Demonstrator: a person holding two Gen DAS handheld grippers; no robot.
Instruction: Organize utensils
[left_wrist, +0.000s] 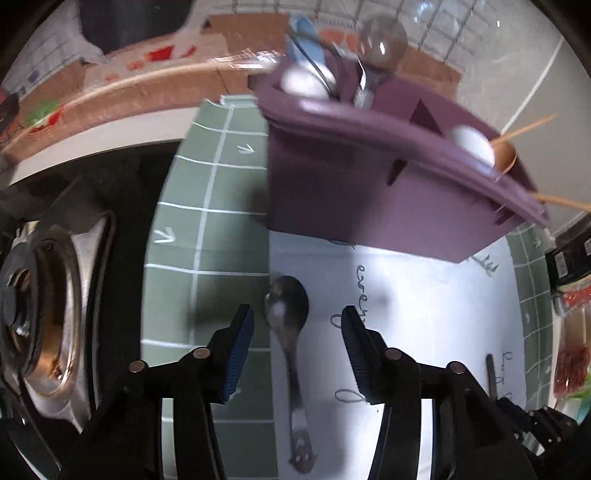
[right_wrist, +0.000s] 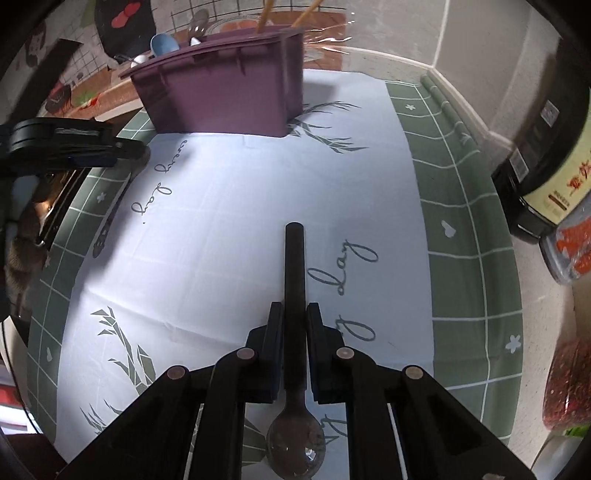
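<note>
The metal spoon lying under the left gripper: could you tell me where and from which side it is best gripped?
Grip the metal spoon on its slim handle, just behind the bowl, coming down from above. It lies flat on the cloth, and the handle is narrow enough for the open left gripper to straddle.

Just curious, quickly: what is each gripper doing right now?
Left gripper: open, above a metal spoon.
Right gripper: shut on a dark-handled spoon.
</note>
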